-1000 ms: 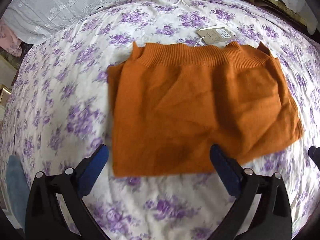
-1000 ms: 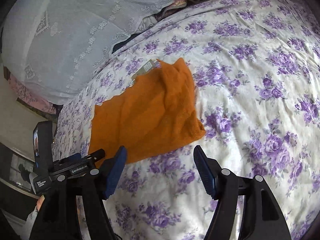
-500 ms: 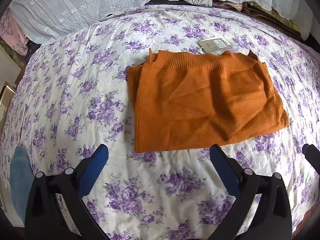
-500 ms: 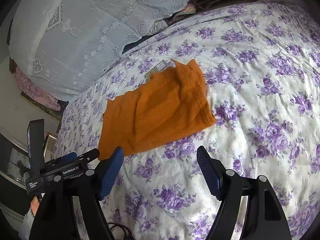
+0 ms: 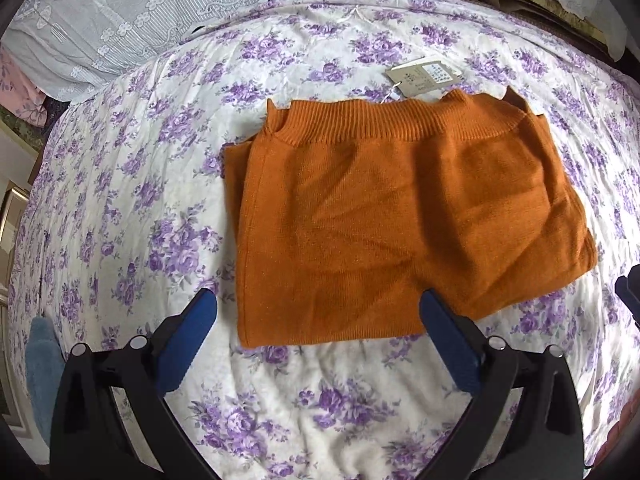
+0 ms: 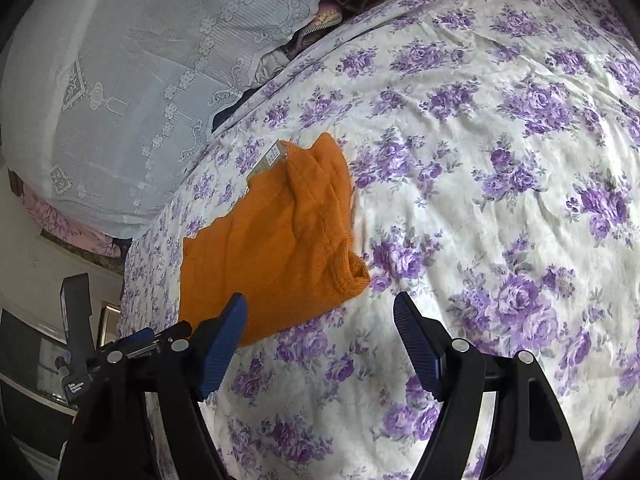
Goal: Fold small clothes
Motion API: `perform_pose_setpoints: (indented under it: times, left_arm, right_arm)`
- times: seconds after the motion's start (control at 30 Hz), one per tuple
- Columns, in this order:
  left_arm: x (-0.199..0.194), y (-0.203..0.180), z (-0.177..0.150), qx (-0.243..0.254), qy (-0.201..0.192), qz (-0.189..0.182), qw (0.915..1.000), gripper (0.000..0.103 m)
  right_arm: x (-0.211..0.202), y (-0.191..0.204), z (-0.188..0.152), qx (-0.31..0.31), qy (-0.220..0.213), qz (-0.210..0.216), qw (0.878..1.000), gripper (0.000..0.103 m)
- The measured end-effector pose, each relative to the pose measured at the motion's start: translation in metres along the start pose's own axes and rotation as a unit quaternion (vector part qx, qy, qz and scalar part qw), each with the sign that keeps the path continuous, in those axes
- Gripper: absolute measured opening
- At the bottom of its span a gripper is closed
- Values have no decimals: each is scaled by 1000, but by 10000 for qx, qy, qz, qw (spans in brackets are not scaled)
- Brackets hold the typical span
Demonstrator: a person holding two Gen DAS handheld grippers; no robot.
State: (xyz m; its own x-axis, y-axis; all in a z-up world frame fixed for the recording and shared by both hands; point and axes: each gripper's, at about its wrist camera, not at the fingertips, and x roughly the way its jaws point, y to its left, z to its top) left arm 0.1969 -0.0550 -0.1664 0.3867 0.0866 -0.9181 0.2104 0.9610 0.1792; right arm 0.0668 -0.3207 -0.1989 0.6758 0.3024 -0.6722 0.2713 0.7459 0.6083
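A floral bedspread (image 5: 120, 208) is carrying a folded orange sweater (image 5: 400, 220), lying flat with its paper tag (image 5: 424, 76) at the collar. The left gripper (image 5: 320, 320) is pointing steeply down over the sweater's near hem, jaws spread wide and empty. The right gripper (image 6: 320, 320) is angling down beside the sweater's corner, jaws likewise apart, holding nothing.

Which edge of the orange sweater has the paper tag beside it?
The ribbed neckline edge of the orange sweater, farthest from the left gripper; the paper tag lies just beyond it.
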Motion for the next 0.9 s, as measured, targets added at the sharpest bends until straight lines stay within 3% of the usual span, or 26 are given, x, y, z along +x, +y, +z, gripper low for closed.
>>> perform_pose_setpoints:
  times: [0.3, 0.5, 0.63, 0.9]
  left_arm:
    - [32, 4, 15, -191, 322, -129, 9992, 99]
    - [48, 1, 28, -206, 395, -94, 9990, 99]
    - [64, -3, 33, -189, 481, -21, 9987, 99]
    - [74, -5, 30, -75, 281, -94, 9995, 99]
  right_arm:
    - [28, -17, 12, 263, 5, 177, 9995, 76]
    - [52, -13, 28, 115, -61, 349, 9993, 75]
    - [74, -14, 40, 33, -52, 507, 9987, 57]
    - [102, -27, 56, 282, -115, 752, 9967, 32]
